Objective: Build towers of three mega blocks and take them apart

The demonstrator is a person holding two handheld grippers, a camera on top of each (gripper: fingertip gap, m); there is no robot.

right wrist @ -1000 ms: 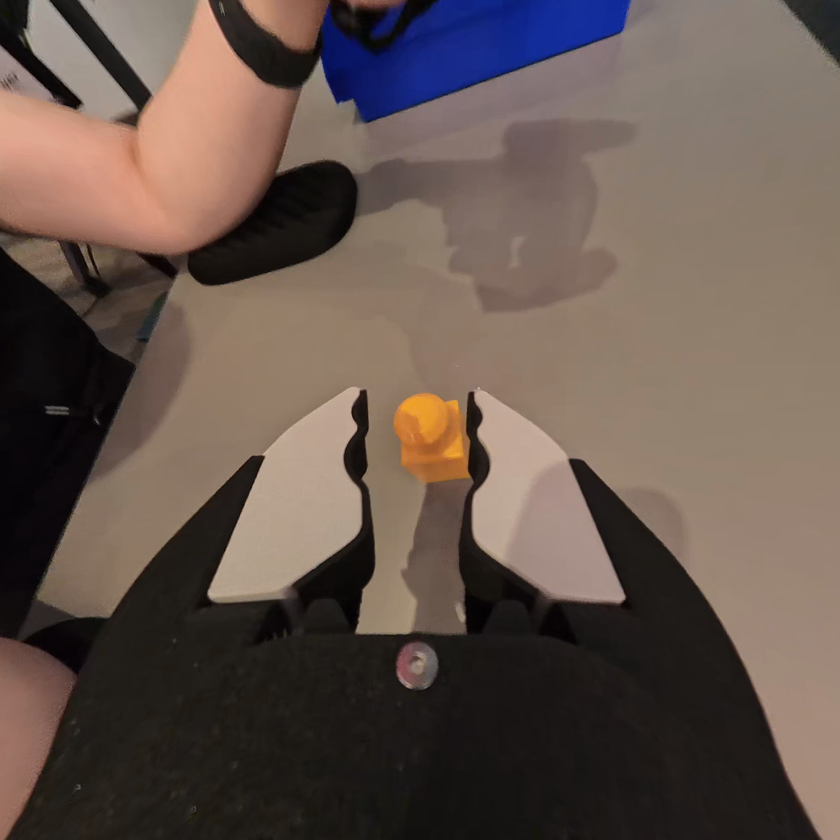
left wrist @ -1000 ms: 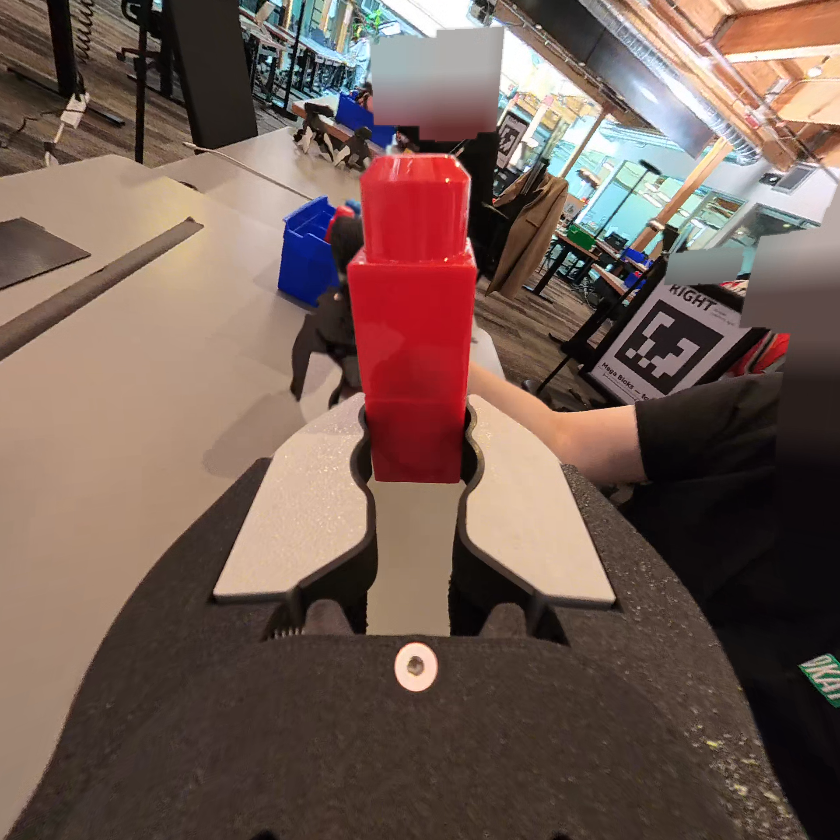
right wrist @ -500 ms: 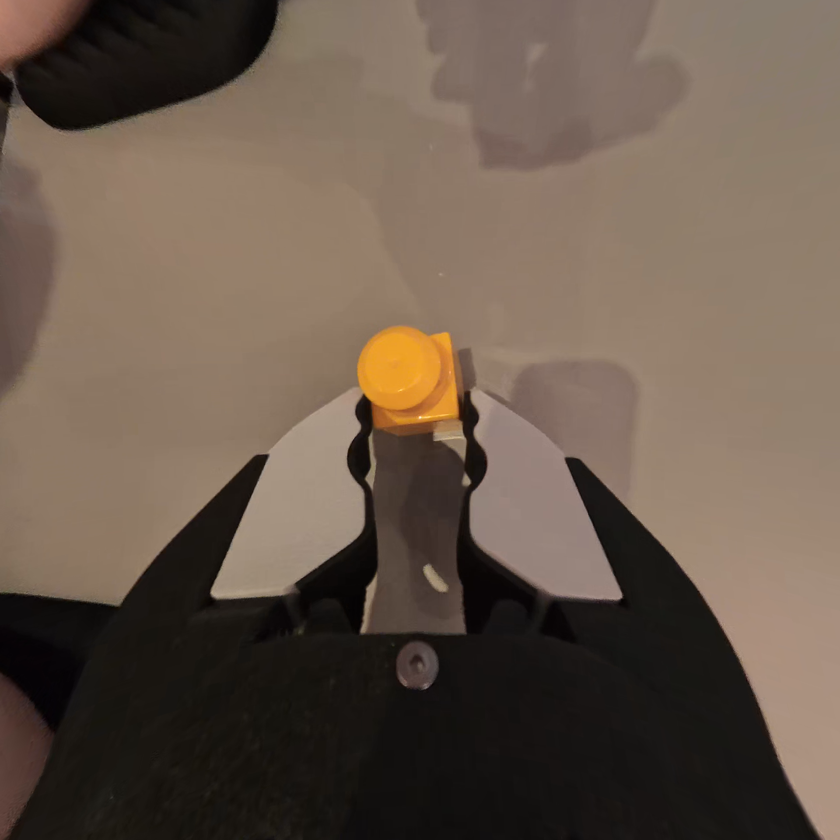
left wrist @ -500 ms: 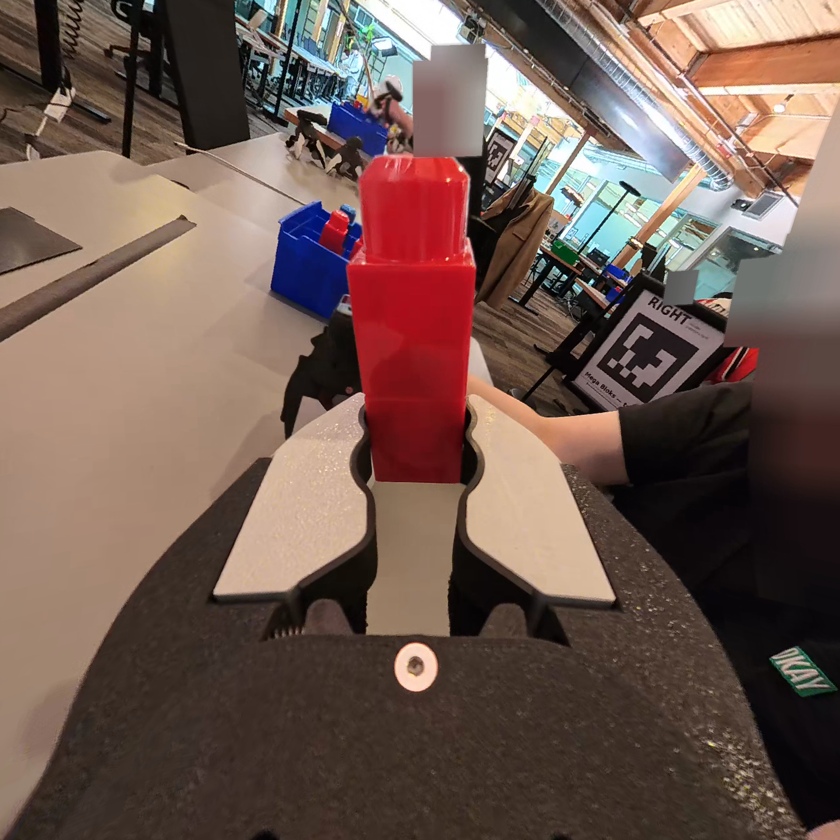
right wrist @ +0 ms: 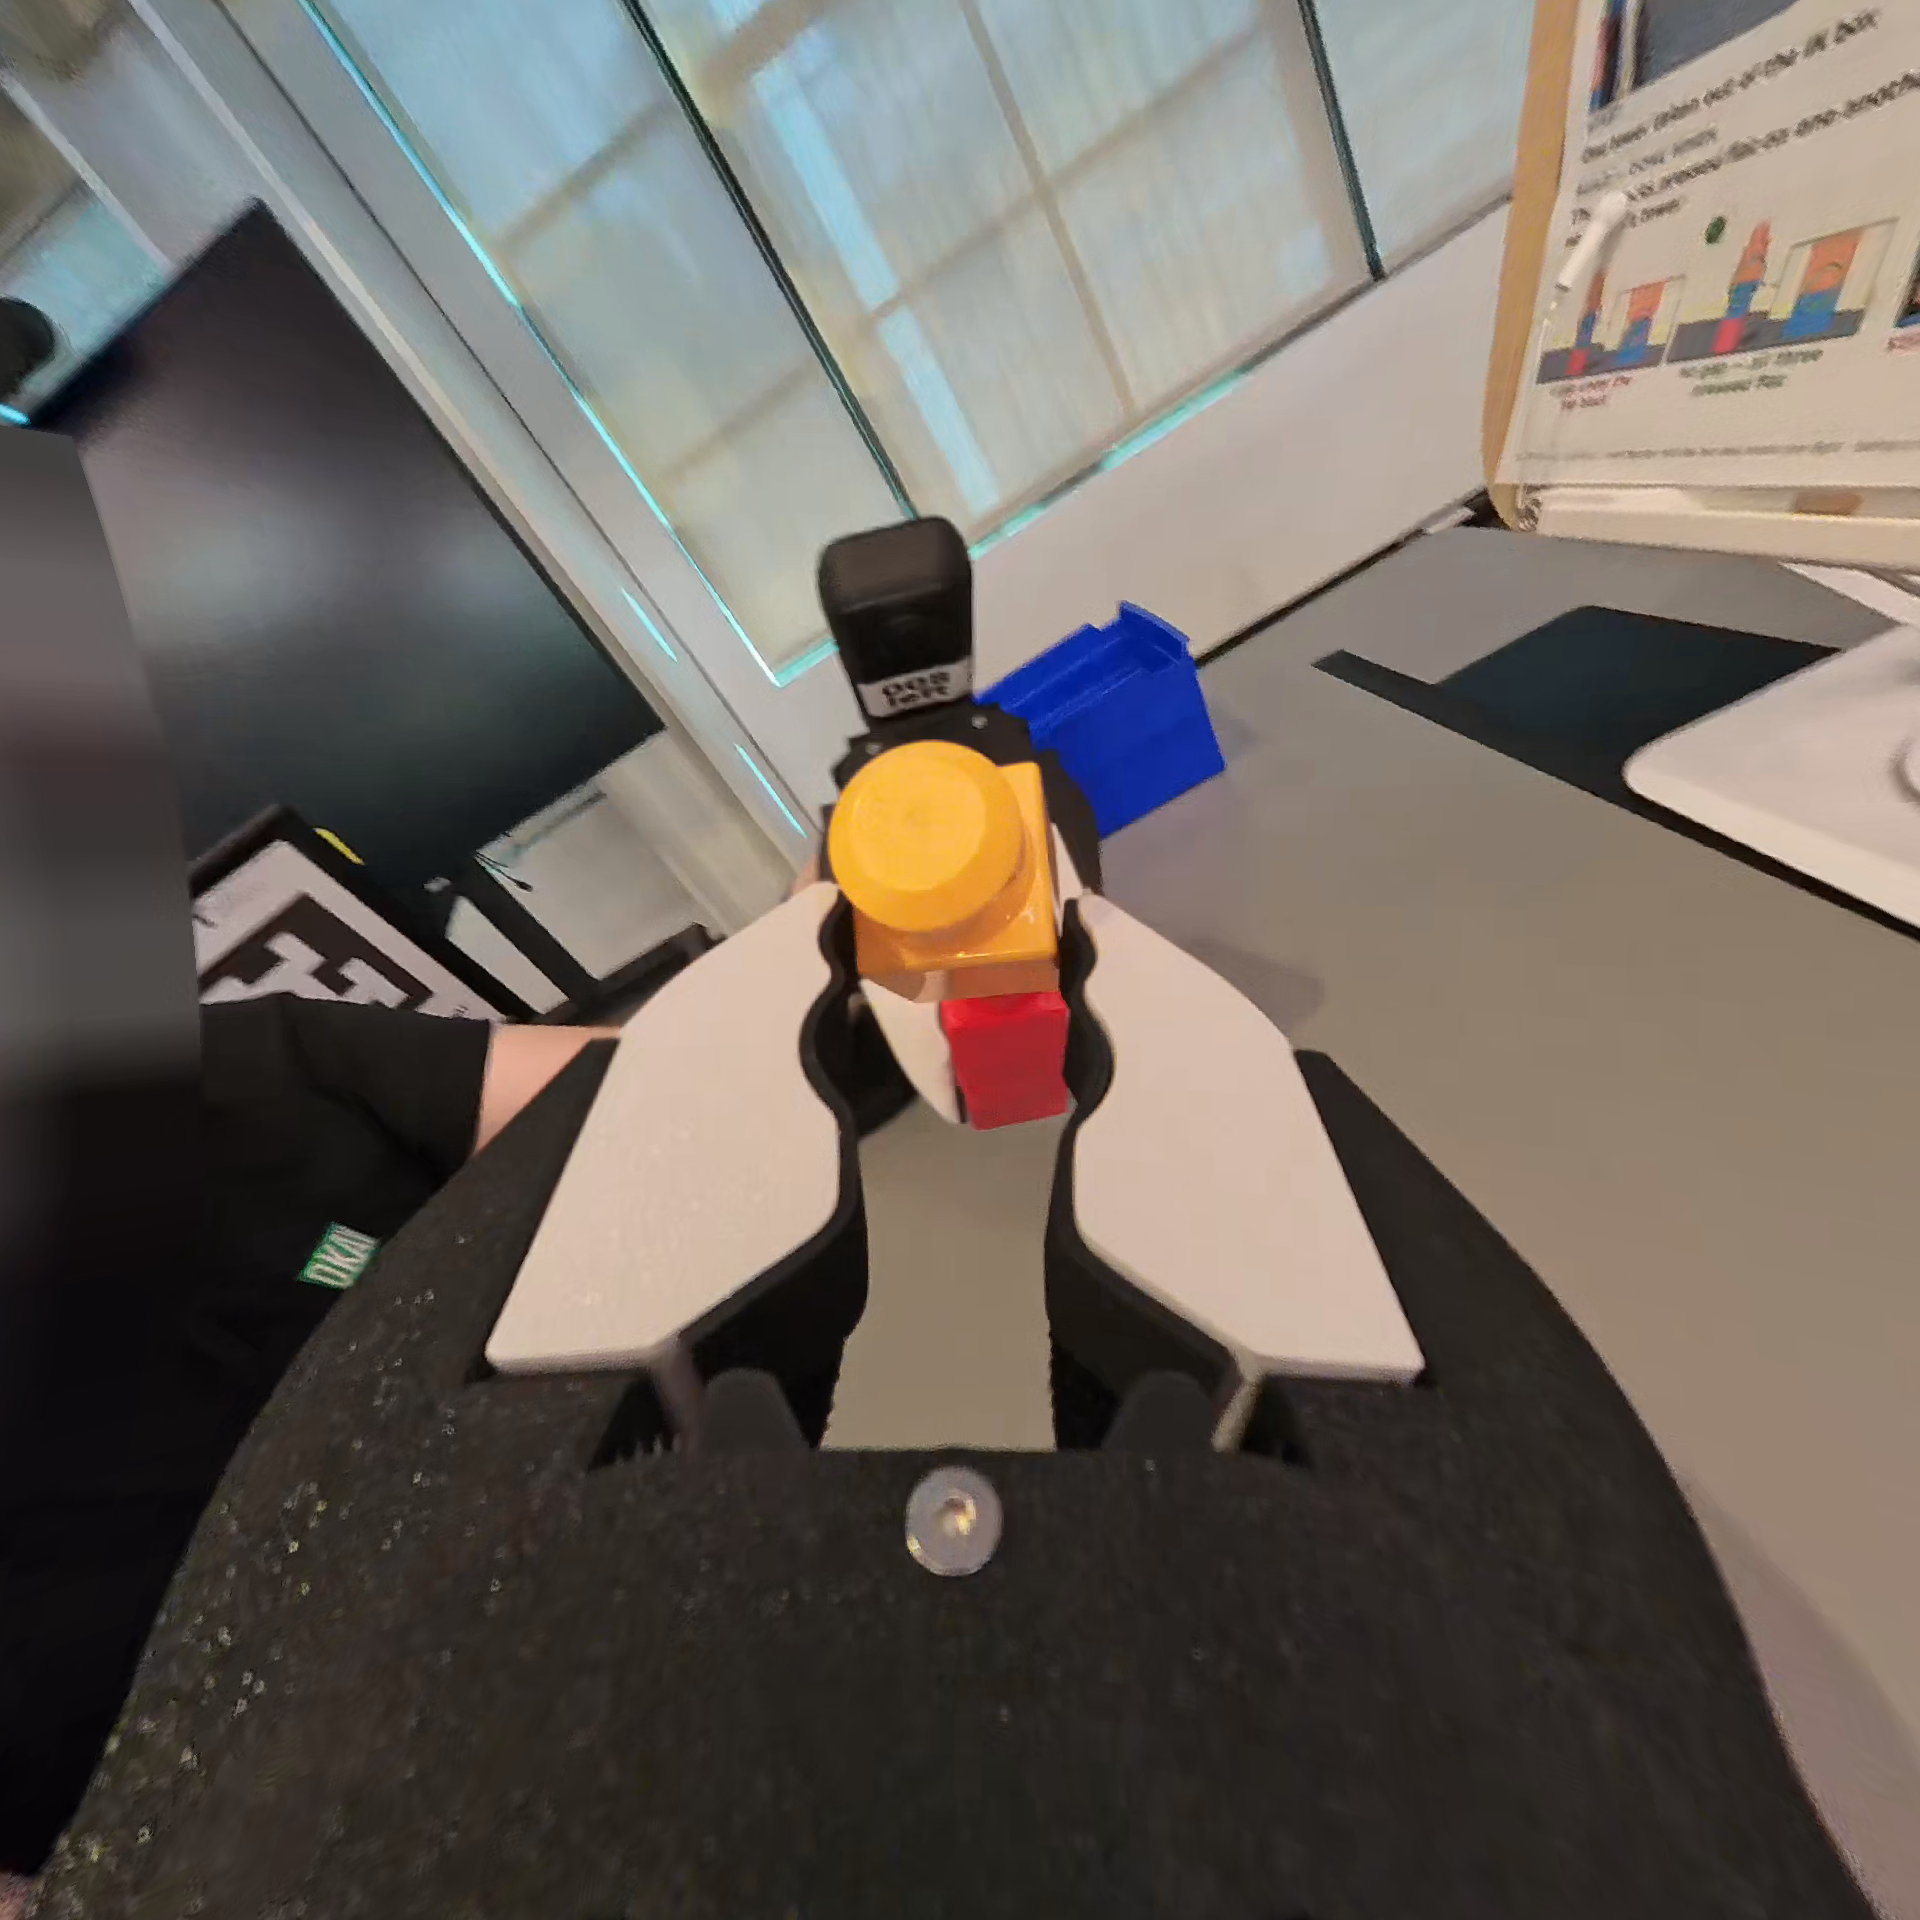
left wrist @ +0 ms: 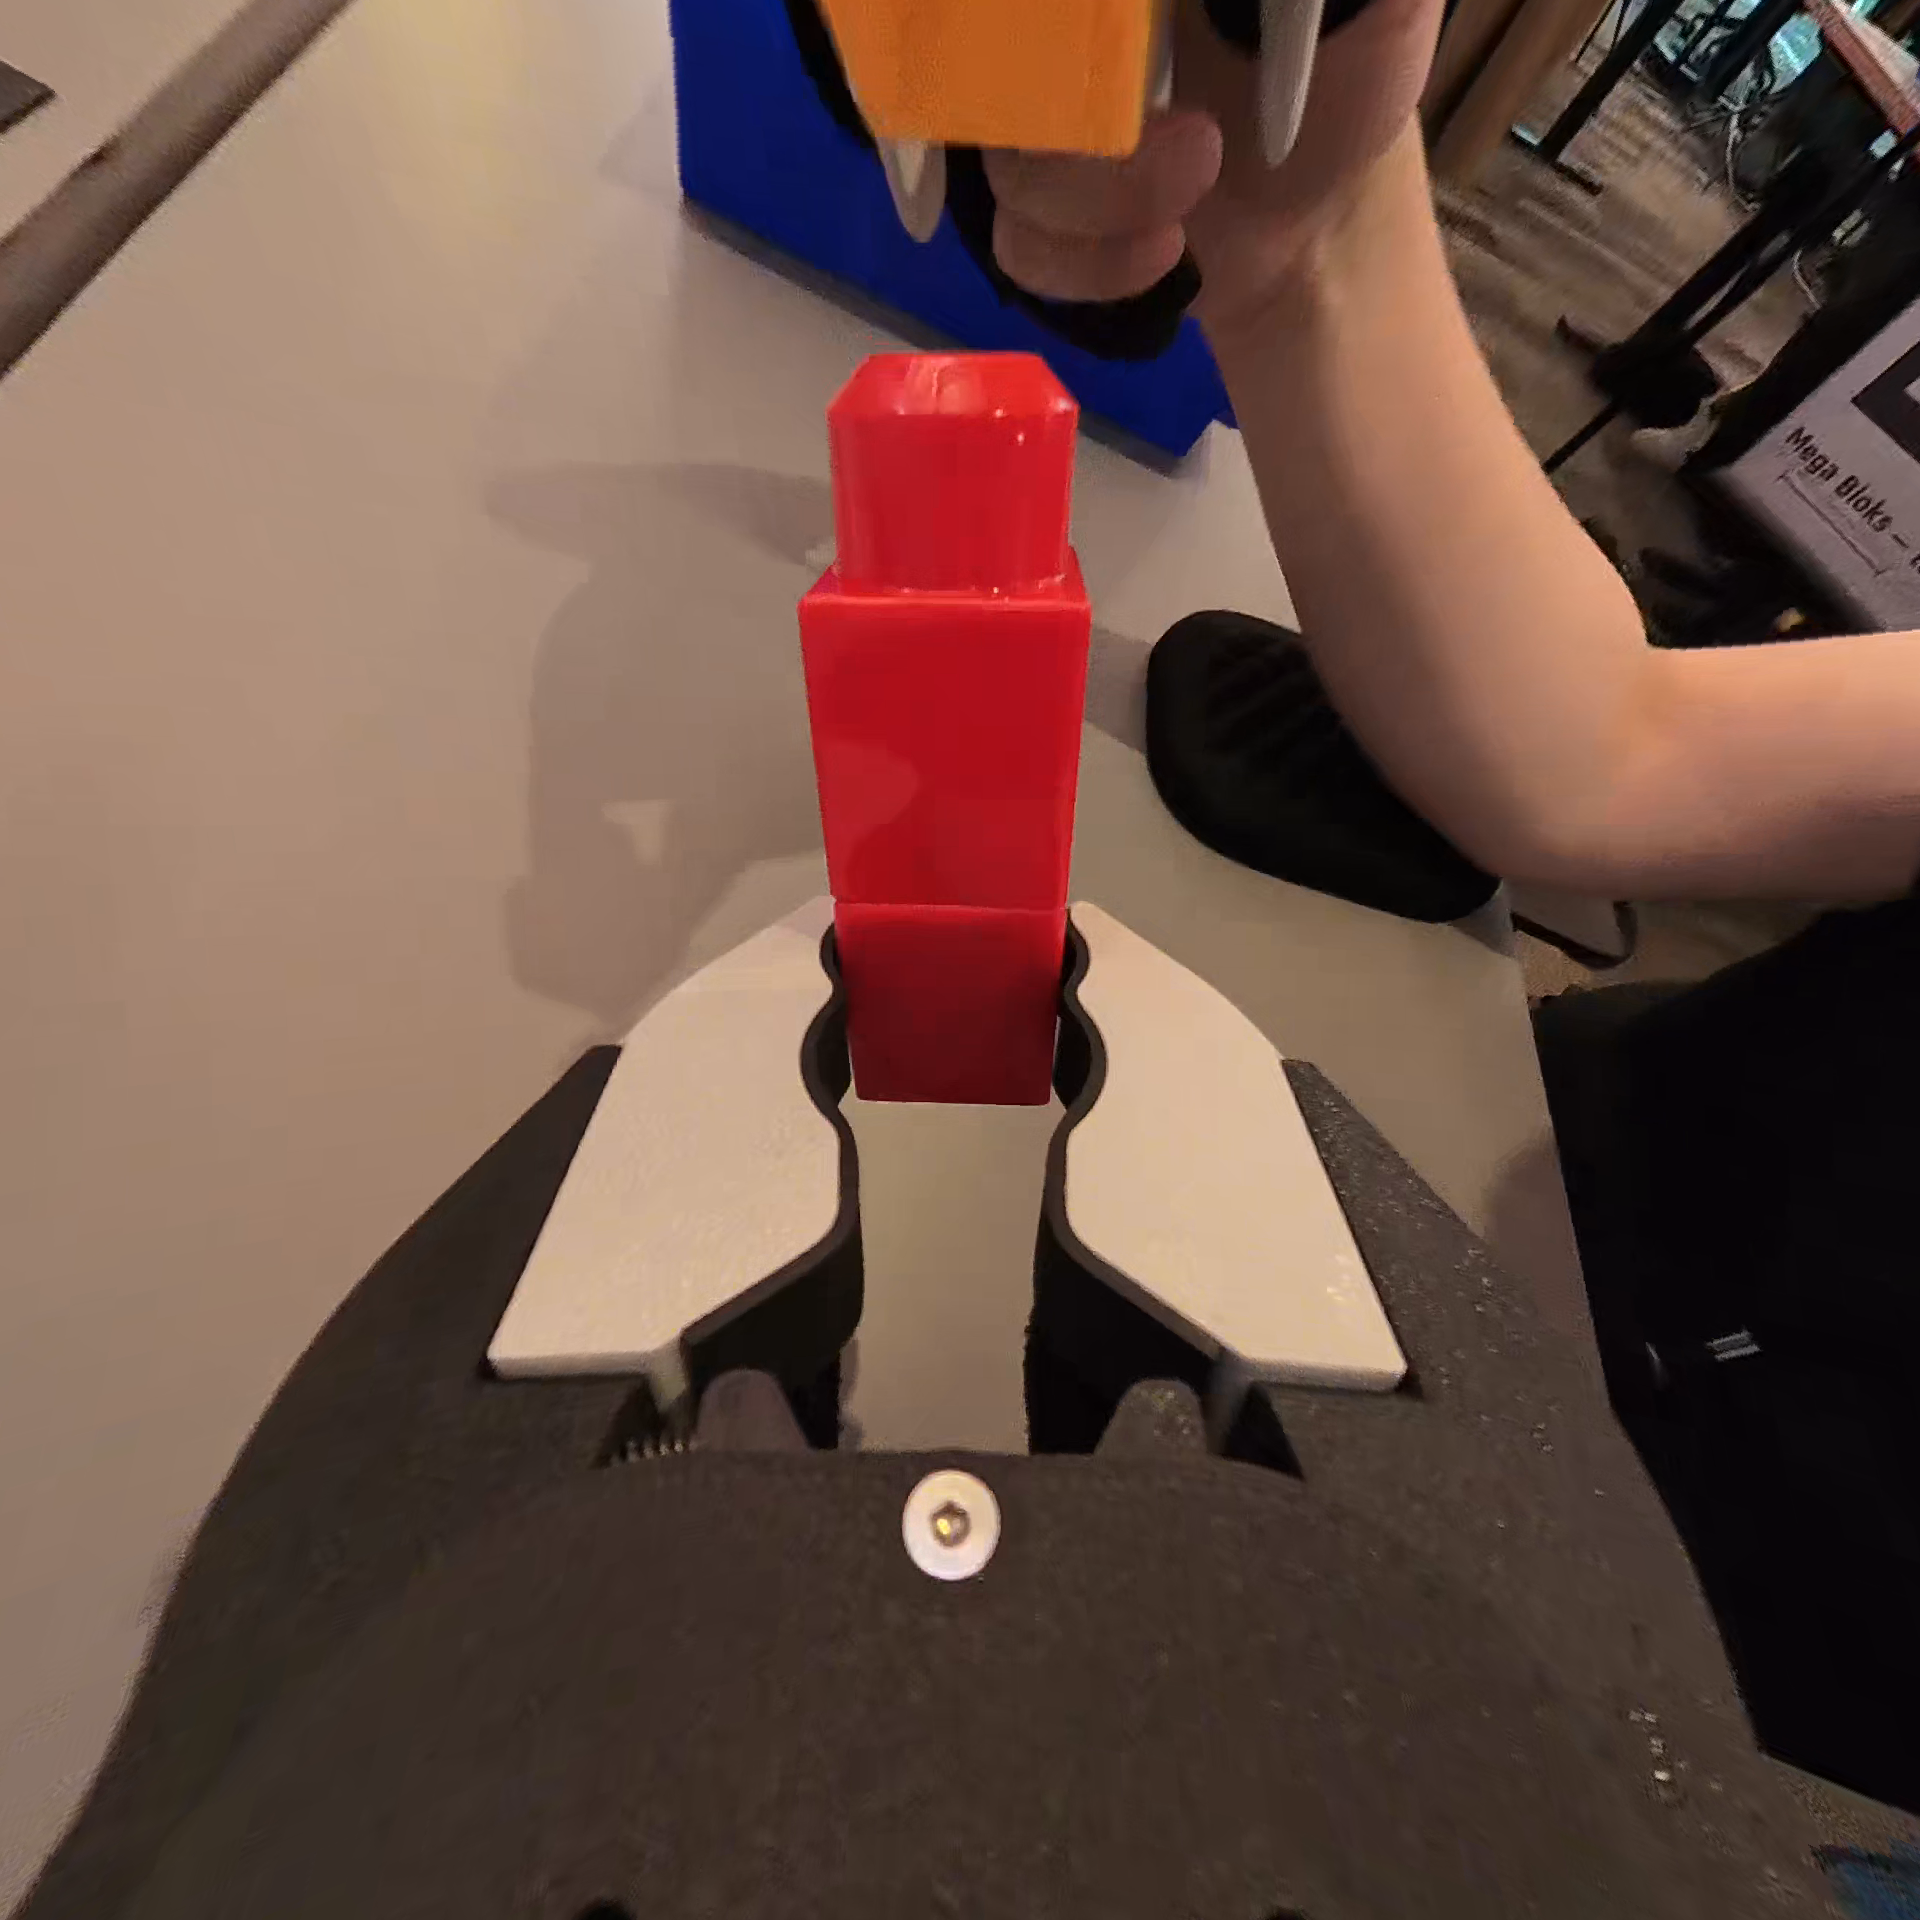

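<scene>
Where orange block hangs, blue bin behind.

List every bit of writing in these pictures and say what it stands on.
I do not copy out writing, so these lines name only what bears it.
White sign with a black square marker, right edge of the left wrist view: one printed line, legible.
White sticker on the black camera: two short words, legible.
Instruction sheet, upper right of the right wrist view: too blurred.
Green patch on the black sleeve: partly hidden.
</scene>
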